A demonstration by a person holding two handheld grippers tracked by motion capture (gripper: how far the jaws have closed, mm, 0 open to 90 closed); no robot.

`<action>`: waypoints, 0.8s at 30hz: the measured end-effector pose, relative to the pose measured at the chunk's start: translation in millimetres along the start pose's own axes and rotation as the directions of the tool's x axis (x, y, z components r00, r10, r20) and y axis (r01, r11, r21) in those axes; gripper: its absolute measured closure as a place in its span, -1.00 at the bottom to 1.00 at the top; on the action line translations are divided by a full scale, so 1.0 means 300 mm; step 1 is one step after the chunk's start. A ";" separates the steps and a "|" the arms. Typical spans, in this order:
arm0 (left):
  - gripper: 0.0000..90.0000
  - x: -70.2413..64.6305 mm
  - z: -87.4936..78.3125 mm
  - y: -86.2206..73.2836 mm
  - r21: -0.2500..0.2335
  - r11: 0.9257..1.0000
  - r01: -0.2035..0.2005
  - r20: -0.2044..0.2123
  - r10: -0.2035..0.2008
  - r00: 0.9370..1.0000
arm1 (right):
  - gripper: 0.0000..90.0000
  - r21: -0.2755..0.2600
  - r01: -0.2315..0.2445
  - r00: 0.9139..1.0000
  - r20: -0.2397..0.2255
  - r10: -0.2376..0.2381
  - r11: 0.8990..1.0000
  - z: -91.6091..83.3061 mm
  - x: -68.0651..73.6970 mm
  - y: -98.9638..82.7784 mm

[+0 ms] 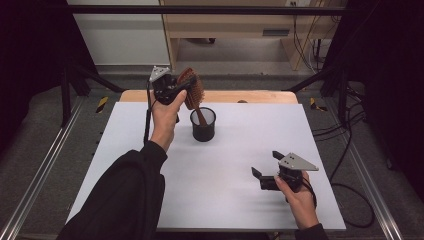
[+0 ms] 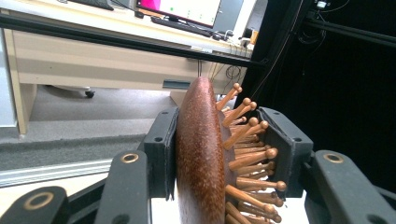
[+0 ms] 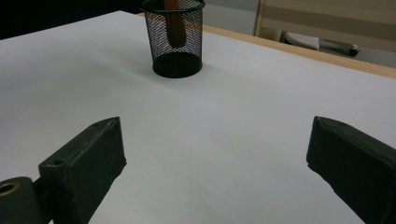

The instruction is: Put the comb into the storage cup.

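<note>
In the left gripper view the hairbrush runs off the bottom edge, so its handle is out of sight there, and the pad on its bristle side is half hidden behind the wooden pins. From the high view, the handle's lower end is hidden inside the mesh cup; whether it touches the cup's floor can't be told. In the right gripper view the cup's rim reaches the top edge, cutting the brush off just above it, with the handle a brown blur through the mesh.
</note>
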State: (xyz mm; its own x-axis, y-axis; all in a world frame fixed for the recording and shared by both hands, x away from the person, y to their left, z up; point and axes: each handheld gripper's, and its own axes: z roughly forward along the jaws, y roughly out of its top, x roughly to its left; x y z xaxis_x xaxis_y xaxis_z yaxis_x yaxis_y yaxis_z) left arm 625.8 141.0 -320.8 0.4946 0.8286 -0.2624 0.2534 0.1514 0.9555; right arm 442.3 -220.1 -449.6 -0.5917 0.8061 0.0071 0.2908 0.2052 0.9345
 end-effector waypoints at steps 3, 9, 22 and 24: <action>0.13 -0.004 0.003 -0.005 0.005 1.000 -0.004 0.003 0.004 1.000 | -0.90 0.000 0.000 1.000 0.000 0.000 1.000 0.000 0.000 0.000; 0.13 -0.005 0.008 -0.020 0.011 1.000 -0.002 0.009 0.001 1.000 | -0.90 0.002 0.001 1.000 -0.002 -0.001 1.000 0.000 0.001 0.000; 0.13 0.002 0.016 -0.043 0.021 1.000 0.011 0.011 -0.012 1.000 | -0.90 0.005 0.005 1.000 -0.005 -0.005 1.000 0.003 0.003 -0.001; 0.13 0.002 0.018 -0.046 0.020 1.000 0.014 0.010 -0.014 1.000 | -0.90 0.007 0.007 1.000 -0.004 -0.007 1.000 0.004 0.003 -0.001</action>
State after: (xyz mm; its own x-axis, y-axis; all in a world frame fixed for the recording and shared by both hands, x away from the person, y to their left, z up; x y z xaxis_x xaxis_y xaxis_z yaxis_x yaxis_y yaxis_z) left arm 626.9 136.5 -335.0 0.4997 0.8207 -0.2772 0.2767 0.1520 0.9488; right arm 442.6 -218.9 -450.3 -0.5966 0.8025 0.0023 0.2920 0.2144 0.9321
